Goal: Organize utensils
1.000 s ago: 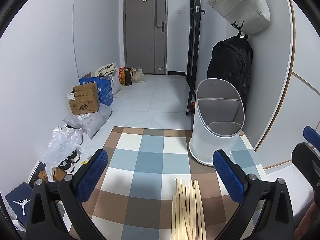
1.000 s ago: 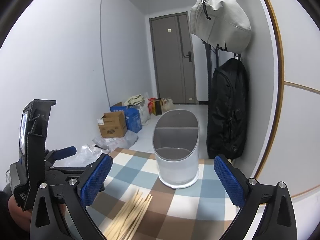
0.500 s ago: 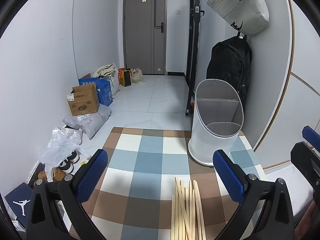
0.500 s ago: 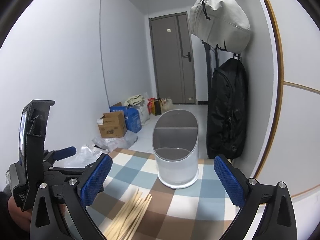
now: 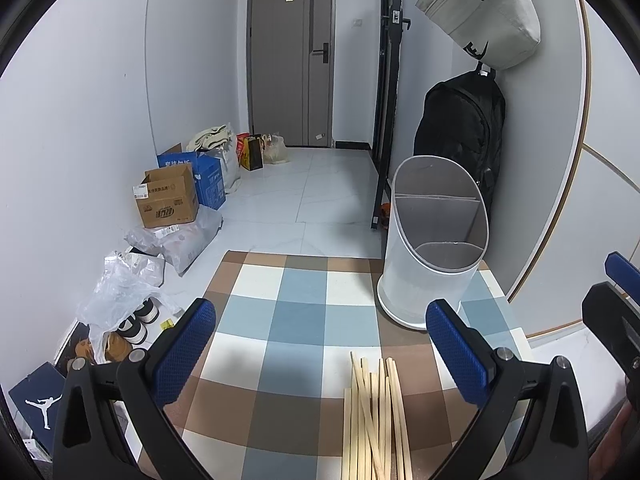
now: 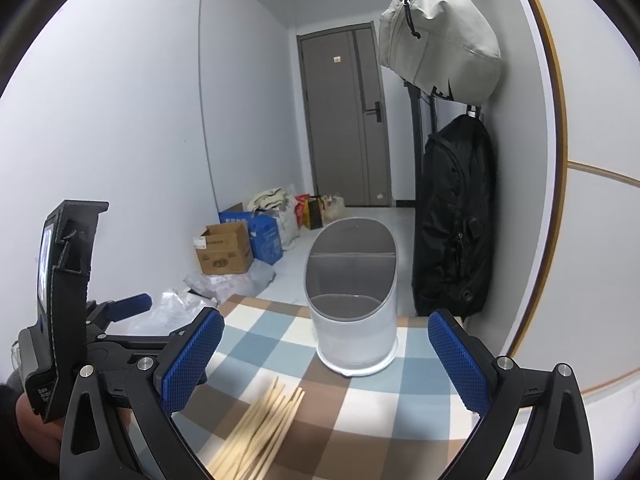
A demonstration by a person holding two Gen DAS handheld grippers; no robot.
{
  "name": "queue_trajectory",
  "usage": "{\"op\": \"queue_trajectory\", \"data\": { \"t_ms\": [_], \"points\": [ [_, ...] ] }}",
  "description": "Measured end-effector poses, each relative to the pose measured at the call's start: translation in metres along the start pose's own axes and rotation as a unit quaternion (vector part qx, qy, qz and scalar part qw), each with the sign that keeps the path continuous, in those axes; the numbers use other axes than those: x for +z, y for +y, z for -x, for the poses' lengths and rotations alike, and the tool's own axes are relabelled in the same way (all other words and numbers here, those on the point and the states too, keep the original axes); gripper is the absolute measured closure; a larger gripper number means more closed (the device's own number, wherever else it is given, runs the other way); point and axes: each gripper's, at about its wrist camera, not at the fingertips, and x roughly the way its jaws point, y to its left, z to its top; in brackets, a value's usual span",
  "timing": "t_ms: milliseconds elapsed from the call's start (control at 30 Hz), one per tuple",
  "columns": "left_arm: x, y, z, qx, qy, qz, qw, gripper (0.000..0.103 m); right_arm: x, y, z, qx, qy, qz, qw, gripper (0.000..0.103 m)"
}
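1. Left wrist view: the left gripper (image 5: 320,344) is hovering above the checked cloth (image 5: 280,320) with its jaws spread wide and nothing between them. The right gripper (image 6: 326,354) is likewise standing released and empty.

2. The task's items, a loose bundle of wooden chopsticks (image 5: 374,416), are lying flat on the cloth at the near edge, just short of the white divided holder (image 5: 434,240). The holder is standing upright toward the far right corner of the cloth, close to the wall, and its compartments are showing no utensils.

3. Risk, in my judgement: the sticks are overlapping and crossing one another, so a pinch on one is likely dragging its neighbours along or scattering them.

4. Risk: the sticks are thin and lying flat, so closing pads (image 6: 188,360) may be scraping the cloth and bunching it instead of getting under a stick.

5. Risk: a stick gripped near one end is liable to be swinging and striking the holder's slanted rim instead of entering.

6. Risk: the holder looks light; a knock from either gripper may be tipping it off the table edge behind.

7. Risk: the two grippers are working close together, as the right wrist view shows, so collision is possible.
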Motion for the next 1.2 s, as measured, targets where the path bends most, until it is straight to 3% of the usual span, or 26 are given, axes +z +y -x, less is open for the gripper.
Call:
{"op": "queue_trajectory", "data": {
  "t_ms": [233, 433, 633, 767, 867, 1033, 1200],
  "points": [
    [-0.003, 0.007, -0.005, 0.004, 0.013, 0.008, 0.9999, 0.001, 0.001, 0.000, -0.002, 0.001, 0.004, -0.002, 1.000, 0.000],
    [-0.003, 0.015, -0.011, -0.016, 0.035, 0.018, 0.9991, 0.001, 0.001, 0.001, -0.006, -0.002, 0.009, 0.000, 1.000, 0.000],
    [-0.008, 0.024, -0.022, -0.039, 0.080, 0.021, 0.9958, 0.001, 0.003, -0.003, -0.018, 0.001, 0.031, -0.018, 0.999, 0.000],
    [-0.019, 0.033, -0.036, -0.073, 0.134, 0.030, 0.9878, 0.001, 0.004, -0.011, -0.031, -0.003, 0.056, -0.038, 0.998, 0.000],
    [-0.033, 0.027, -0.056, -0.124, 0.205, 0.013, 0.9707, 0.007, 0.003, -0.019, -0.041, -0.009, 0.080, -0.053, 0.995, 0.000],
    [-0.049, 0.013, -0.076, -0.113, 0.249, -0.013, 0.9618, 0.009, 0.002, -0.039, -0.051, -0.008, 0.111, -0.084, 0.990, 0.000],
    [-0.043, 0.008, -0.086, -0.121, 0.272, -0.005, 0.9546, 0.017, -0.003, -0.056, -0.058, -0.011, 0.136, -0.121, 0.983, 0.001]
  ]
}}
